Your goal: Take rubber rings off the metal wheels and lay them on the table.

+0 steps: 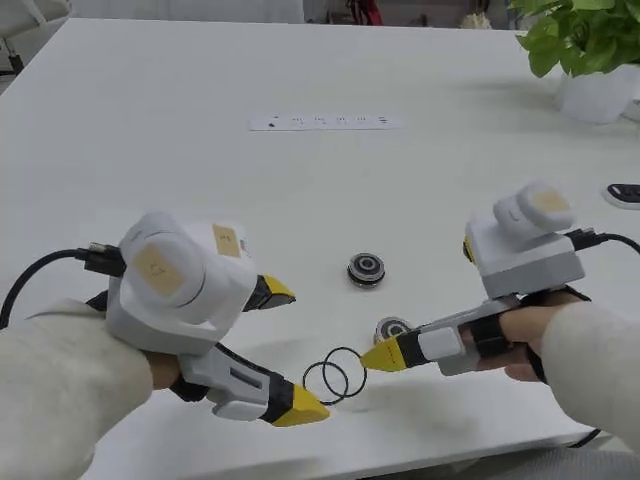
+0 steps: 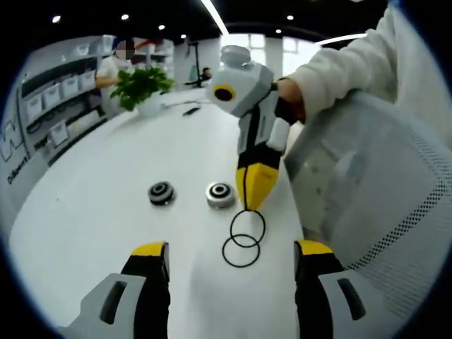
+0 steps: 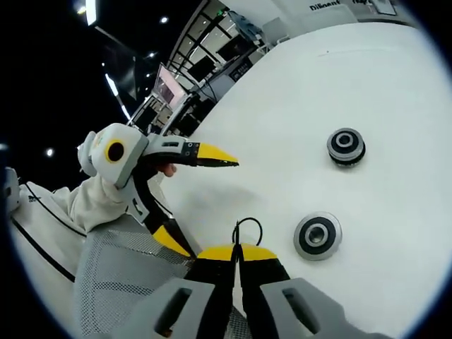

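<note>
Two thin black rubber rings overlap near the table's front edge. One rubber ring (image 1: 324, 381) (image 2: 241, 251) lies flat. The other rubber ring (image 1: 347, 364) (image 2: 248, 224) (image 3: 248, 227) is pinched at its edge by my right gripper (image 1: 372, 357) (image 3: 237, 248) (image 2: 254, 201), which is shut on it. My left gripper (image 1: 297, 350) (image 2: 231, 248) stands open around the rings, holding nothing. A silver bare metal wheel (image 1: 392, 328) (image 2: 220, 194) (image 3: 318, 235) sits just behind the right tip. Farther back sits a wheel with a black rim (image 1: 366, 268) (image 2: 161, 192) (image 3: 345, 145).
A white power strip (image 1: 325, 122) lies mid-table. A potted plant (image 1: 585, 50) stands at the back right, with a small dark object (image 1: 624, 193) near it. The white table (image 1: 150, 130) is wide, and its front edge runs close below the grippers.
</note>
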`<state>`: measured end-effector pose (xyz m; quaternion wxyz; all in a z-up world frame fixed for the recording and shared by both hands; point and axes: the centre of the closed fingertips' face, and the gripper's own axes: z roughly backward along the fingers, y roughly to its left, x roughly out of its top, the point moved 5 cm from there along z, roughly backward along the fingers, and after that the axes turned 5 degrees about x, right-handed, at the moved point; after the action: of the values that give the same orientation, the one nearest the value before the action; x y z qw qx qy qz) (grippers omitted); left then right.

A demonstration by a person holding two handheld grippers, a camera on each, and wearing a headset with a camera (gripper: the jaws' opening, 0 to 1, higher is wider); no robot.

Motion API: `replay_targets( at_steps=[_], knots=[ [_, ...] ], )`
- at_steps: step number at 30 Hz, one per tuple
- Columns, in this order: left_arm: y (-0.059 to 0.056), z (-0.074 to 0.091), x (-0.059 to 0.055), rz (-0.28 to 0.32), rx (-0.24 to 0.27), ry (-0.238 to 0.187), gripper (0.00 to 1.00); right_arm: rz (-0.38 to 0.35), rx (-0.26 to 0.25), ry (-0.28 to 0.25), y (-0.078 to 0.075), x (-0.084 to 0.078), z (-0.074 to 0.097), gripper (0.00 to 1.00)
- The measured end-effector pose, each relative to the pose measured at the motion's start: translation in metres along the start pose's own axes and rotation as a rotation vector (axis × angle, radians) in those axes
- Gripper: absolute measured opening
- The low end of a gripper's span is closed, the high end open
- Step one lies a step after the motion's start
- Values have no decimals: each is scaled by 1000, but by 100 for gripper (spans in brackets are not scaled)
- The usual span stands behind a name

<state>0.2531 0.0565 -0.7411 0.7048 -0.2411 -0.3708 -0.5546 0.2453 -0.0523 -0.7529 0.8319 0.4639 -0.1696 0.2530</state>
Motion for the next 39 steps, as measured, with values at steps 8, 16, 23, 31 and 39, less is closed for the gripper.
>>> replay_targets(
  at_steps=[8, 16, 23, 31, 39],
  knots=[
    [-2, -2, -3, 22, -18, 3, 73, -13, -25, -7, -5, 2, 3, 0],
    [-1, -3, -6, 27, -10, 15, 71, -8, -57, 28, -15, -2, 2, 0],
    [0, -3, -6, 29, -5, 21, 70, -4, -78, 33, -22, -2, 3, 5],
    [-1, -4, -8, 15, -2, 39, 69, 21, -92, 55, -24, -4, 3, 12],
    [-2, -6, -7, 12, -6, 45, 69, 38, -84, 72, -25, -5, 1, 18]
  ],
)
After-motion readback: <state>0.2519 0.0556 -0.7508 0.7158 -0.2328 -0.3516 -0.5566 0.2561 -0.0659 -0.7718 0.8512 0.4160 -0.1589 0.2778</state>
